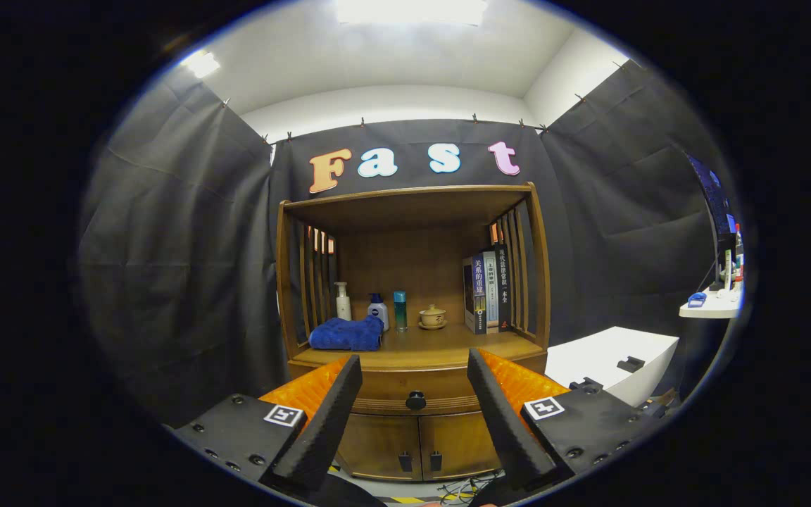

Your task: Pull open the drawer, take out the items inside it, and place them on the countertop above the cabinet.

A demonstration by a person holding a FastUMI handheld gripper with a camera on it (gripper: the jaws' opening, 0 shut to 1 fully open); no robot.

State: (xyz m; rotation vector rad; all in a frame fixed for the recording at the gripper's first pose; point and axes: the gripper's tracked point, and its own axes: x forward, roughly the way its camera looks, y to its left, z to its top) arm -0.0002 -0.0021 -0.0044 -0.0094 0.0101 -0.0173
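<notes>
Black cloth hangs on all sides of the booth under a white ceiling with lit panels; gripper view faces a wooden cabinet (412, 394) set against the back wall. Cabinet has an open shelf section on top with slatted sides, and its tabletop (441, 346) carries, from one side to the other: a folded blue towel (347, 334), a white pump bottle (343, 301) behind it, a white bottle with blue cap (378, 310), a slim teal bottle (400, 310), a small lidded tea bowl on a saucer (432, 317), and a row of upright books (486, 291) against the slats. Below the tabletop sits the drawer (405, 391), shut, front flush with the cabinet, with a dark round knob (415, 401) at its middle. Contents of drawer hidden. Under the drawer, two cupboard doors (419, 445), each with a small dark handle, both shut. Tongs (414, 373) are spread wide and hold nothing; the two fingers frame the drawer front, knob lies between and beyond the fingertips, apart from both. Beside the cabinet stands a white box-like unit (613, 362) with a dark fitting on top; farther off a white shelf (712, 305) with small items, too small to tell. Cables lie on the floor (458, 486) at the cabinet's foot.
</notes>
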